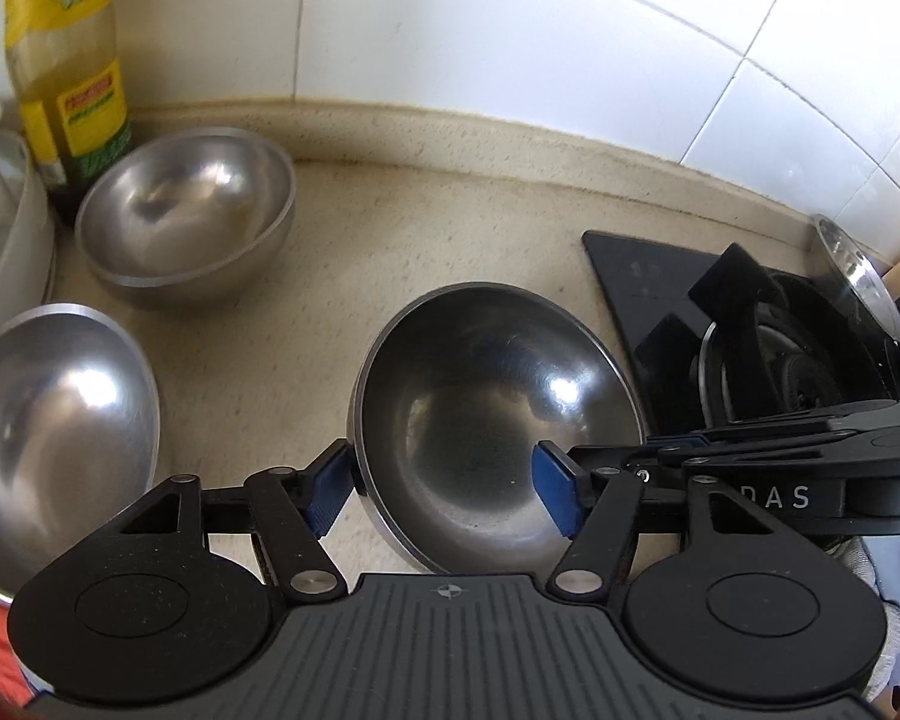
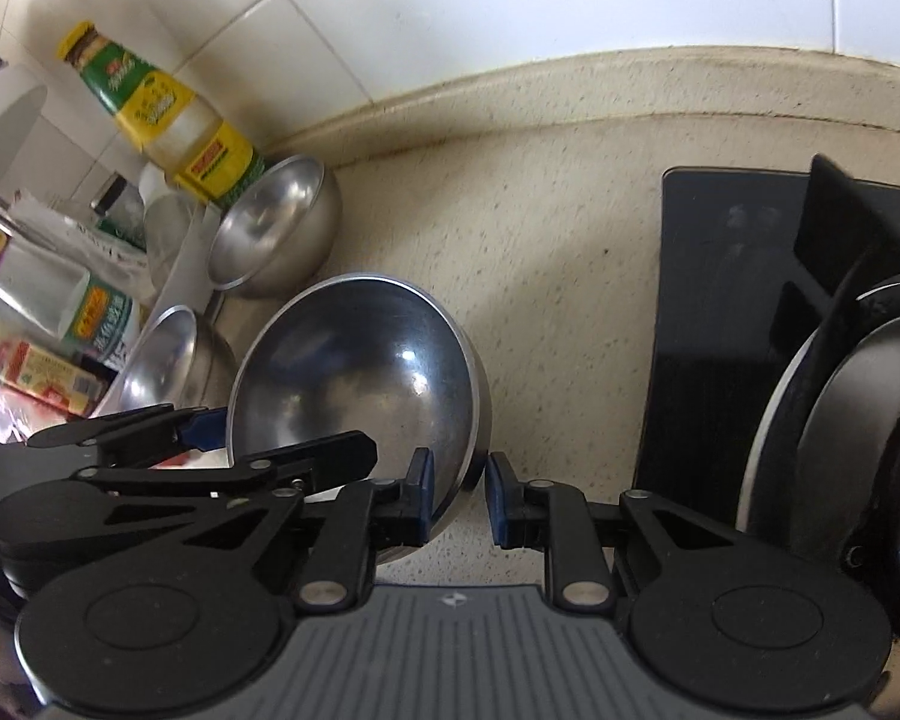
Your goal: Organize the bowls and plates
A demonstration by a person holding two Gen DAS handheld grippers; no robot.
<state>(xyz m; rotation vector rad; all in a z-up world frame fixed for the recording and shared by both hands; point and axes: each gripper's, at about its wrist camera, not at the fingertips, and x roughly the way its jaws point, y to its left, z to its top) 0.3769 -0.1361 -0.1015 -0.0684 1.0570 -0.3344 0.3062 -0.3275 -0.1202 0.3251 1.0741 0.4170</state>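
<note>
Steel rim sits between the blue pads of our left hand-held gripper (image 1: 444,489), whose jaws stand fairly wide: one pad outside the near-left wall of the dark steel bowl (image 1: 498,414), the other inside the hollow. We cannot tell whether the pads press on it yet. Our right hand-held gripper (image 2: 459,495) has its jaws at a narrower gap straddling the same bowl's near-right rim, inner pad close to the wall, outer pad just apart from it; it holds nothing that we can be sure of.

The bowl rests on the speckled desk (image 1: 390,228), mouth up and tilted toward us. Being round, it has no long axis; what matters is the rim line, which both grippers meet roughly edge-on.

We judge the step in hand to be taking hold of this bowl from both sides. The next move calls for closing both pairs of jaws on the rim, then lifting level so the slick steel does not slip.

Farther out to the left, a nested pair of steel bowls (image 1: 186,216) stands by the oil bottle (image 1: 66,66), a likely stacking place, with another steel bowl (image 1: 54,420) nearer. To the right lies the black stove top (image 1: 648,276).
</note>
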